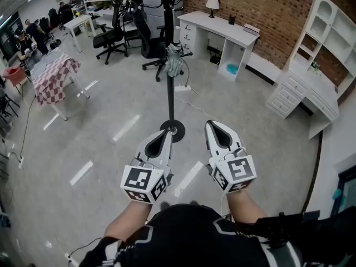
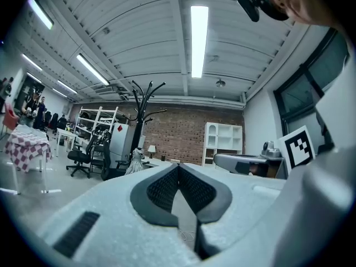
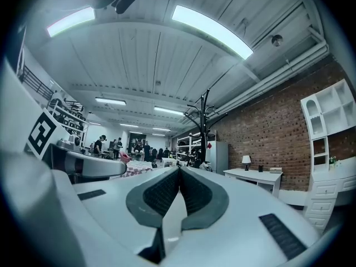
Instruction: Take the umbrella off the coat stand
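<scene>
A black coat stand rises from a round base on the grey floor, straight ahead of me. A small folded grey umbrella hangs high on its pole. My left gripper is held level just left of the base in the head view, its jaws shut on nothing. My right gripper is beside it on the right, also shut and empty. In the left gripper view the coat stand and the umbrella are well ahead of the left gripper. In the right gripper view the coat stand stands beyond the right gripper.
A white desk with a lamp stands against the brick wall behind the stand. Black office chairs are at the back left, a checked-cloth table at the left, a white shelf unit at the right. A power strip lies by the pole.
</scene>
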{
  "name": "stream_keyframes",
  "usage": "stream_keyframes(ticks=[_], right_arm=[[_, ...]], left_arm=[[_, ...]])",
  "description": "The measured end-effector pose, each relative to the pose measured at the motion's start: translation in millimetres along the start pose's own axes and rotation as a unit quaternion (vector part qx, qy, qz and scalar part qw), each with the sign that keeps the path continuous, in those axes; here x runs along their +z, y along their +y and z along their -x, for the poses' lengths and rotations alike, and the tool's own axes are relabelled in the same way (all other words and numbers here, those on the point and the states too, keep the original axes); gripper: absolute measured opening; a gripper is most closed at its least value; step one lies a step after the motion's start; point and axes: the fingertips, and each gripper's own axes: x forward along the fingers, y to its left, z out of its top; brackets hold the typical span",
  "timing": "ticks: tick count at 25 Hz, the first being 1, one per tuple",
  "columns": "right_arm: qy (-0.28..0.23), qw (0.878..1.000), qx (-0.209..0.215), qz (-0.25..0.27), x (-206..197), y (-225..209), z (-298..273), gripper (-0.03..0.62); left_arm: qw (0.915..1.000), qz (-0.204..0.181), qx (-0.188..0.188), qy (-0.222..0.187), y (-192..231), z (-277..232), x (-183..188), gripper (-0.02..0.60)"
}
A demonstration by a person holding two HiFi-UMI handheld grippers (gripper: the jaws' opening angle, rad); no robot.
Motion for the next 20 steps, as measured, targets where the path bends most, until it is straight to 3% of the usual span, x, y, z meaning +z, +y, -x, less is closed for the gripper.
stream_keyframes(ticks=[20], right_arm=[[0.008, 1.0, -0.018, 0.003, -15.3, 31.5, -46.2, 0.008]], left_arm=[[0.9994, 0.02, -0.026, 0.003, 64.1, 1.8, -12.9, 0.009]])
